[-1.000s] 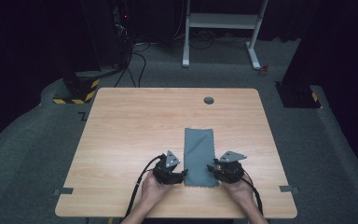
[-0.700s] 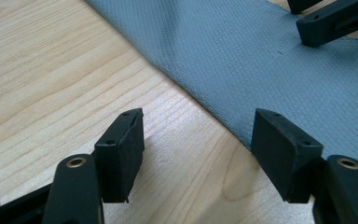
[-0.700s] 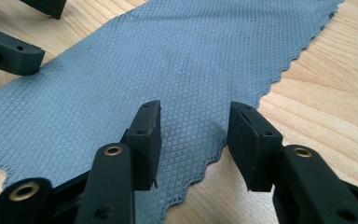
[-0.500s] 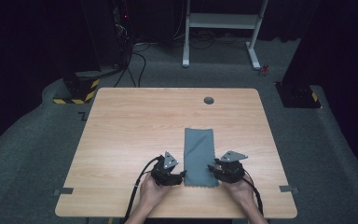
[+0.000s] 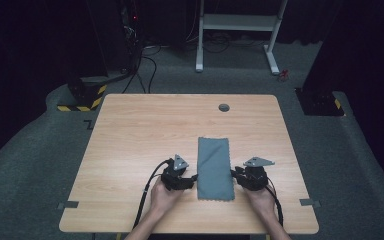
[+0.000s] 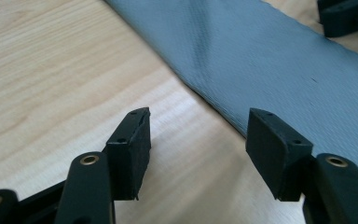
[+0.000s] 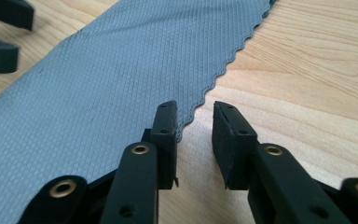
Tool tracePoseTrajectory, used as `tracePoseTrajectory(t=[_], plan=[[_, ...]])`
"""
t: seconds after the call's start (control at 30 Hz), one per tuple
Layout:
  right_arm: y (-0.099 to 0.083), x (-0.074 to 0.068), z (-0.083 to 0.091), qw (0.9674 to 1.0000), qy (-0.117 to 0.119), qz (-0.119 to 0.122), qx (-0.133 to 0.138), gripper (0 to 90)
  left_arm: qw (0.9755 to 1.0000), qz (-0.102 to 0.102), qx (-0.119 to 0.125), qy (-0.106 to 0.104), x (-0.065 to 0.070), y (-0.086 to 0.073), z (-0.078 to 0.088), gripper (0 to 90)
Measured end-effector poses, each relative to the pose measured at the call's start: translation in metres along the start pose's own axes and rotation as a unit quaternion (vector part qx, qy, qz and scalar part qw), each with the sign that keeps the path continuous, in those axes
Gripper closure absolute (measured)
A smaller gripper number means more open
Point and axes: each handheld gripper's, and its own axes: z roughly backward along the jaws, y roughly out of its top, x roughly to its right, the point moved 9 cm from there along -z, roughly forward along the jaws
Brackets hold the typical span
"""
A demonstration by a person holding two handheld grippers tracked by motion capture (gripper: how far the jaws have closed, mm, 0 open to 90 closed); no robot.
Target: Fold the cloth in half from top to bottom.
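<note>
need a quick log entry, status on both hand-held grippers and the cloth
Left hand-held gripper open beside grey cloth. Right hand-held gripper closing at its corner, not gripping. Nothing in the way.

Cloth [image 5: 214, 167] flat on the table [image 5: 130, 145], right of centre toward the near edge. Left gripper [image 5: 192, 178] just beside its left edge, right gripper [image 5: 234, 174] at its right edge, cable hole [image 5: 224, 107] well behind

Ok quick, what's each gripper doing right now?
Left gripper: open, nothing held, beside the grey cloth.
Right gripper: open, jaws just closing at the cloth's scalloped corner, not gripping.
</note>
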Motion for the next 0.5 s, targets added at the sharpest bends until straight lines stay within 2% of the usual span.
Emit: tracePoseTrajectory(t=[0.2,0.33,0.5], plan=[[0.007,0.002,-0.006,0.9998,-0.005,0.006,-0.016,70.2,0.999,0.044,-0.002,0.001,-0.019,0.012,-0.013,40.7],[0.012,0.004,-0.011,0.9995,-0.023,0.012,-0.018,71.4,0.9986,0.053,-0.004,0.007,-0.028,0.022,-0.021,38.7],[0.018,0.005,-0.018,0.9992,-0.024,0.019,-0.025,70.9,0.9987,0.048,-0.003,0.015,-0.034,0.039,-0.028,38.1]])
